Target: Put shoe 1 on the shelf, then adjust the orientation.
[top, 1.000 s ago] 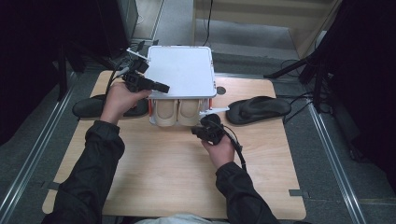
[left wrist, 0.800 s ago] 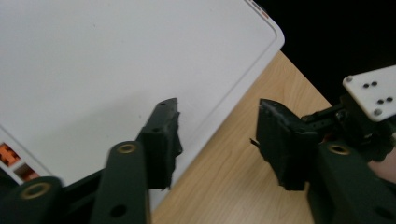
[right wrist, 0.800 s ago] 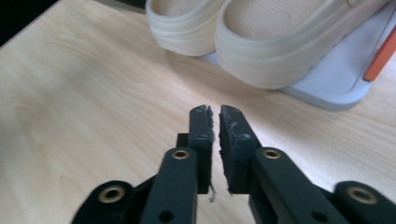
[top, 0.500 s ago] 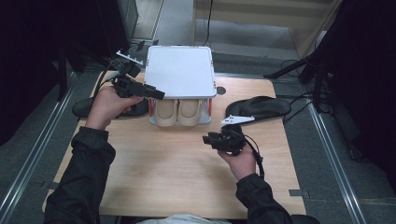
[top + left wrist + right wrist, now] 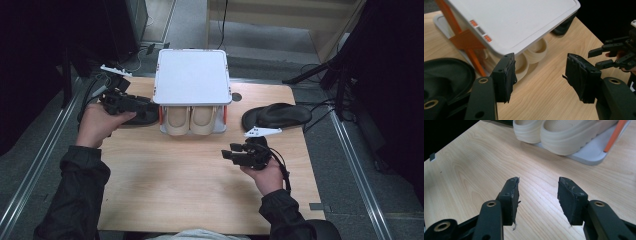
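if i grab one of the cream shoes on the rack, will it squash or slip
The cream shoes look like thick moulded foam, so probably light and slightly squashy under the fingers. The ribbed soles may help grip. They sit snugly side by side under the white shelf, so one may drag its neighbour.

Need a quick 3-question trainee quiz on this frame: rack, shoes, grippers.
1. True or false: the left gripper is clamped on the white rack.
2. How many cream shoes sit on the lower shelf?
3. The black insole lies: A) on top of the rack, B) on the table right of the rack, C) in the right gripper.

Key: 1. False; its jaws stand open with nothing between them. 2. Two, side by side. 3. B.
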`<move>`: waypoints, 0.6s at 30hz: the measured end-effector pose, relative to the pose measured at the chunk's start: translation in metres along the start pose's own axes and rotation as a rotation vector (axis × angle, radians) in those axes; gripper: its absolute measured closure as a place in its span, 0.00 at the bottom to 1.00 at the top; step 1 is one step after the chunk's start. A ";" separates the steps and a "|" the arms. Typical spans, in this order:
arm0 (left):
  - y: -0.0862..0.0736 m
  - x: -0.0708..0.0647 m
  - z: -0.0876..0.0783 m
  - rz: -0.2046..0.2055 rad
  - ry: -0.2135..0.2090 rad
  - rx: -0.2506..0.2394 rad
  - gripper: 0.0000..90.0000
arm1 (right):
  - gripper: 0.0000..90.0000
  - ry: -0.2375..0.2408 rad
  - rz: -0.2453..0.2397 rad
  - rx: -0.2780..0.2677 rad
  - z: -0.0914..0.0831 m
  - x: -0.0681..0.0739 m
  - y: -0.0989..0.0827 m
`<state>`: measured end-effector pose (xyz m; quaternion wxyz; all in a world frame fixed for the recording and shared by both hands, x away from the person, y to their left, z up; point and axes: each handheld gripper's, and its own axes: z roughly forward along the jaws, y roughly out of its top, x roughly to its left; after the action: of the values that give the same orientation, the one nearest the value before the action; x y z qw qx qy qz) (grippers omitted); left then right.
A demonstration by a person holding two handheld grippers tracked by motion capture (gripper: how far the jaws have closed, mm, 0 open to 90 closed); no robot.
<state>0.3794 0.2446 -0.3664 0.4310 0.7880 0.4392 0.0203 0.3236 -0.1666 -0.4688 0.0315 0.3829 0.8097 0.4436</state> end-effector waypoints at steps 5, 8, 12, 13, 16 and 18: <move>-0.016 0.009 -0.006 -0.007 -0.013 -0.008 0.56 | 0.58 0.007 0.020 0.000 -0.001 -0.005 0.000; -0.026 0.016 -0.009 -0.033 -0.013 -0.017 0.69 | 0.58 0.007 0.016 0.001 0.001 -0.005 0.002; -0.038 0.030 -0.009 -0.067 -0.036 -0.021 0.86 | 0.58 0.009 0.011 0.014 0.005 -0.004 0.002; -0.041 0.034 -0.008 -0.069 -0.032 -0.008 0.90 | 0.58 0.010 0.010 0.015 0.006 -0.004 0.002; -0.047 0.043 -0.004 -0.063 -0.009 0.014 0.98 | 0.59 0.012 0.016 0.009 0.007 -0.002 0.002; -0.049 0.049 -0.003 -0.056 0.000 0.010 1.00 | 0.60 0.014 0.011 0.013 0.009 -0.002 0.002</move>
<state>0.3750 0.2937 -0.4155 0.4274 0.7775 0.4613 0.0060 0.3294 -0.1609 -0.4736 0.0207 0.3846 0.8106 0.4411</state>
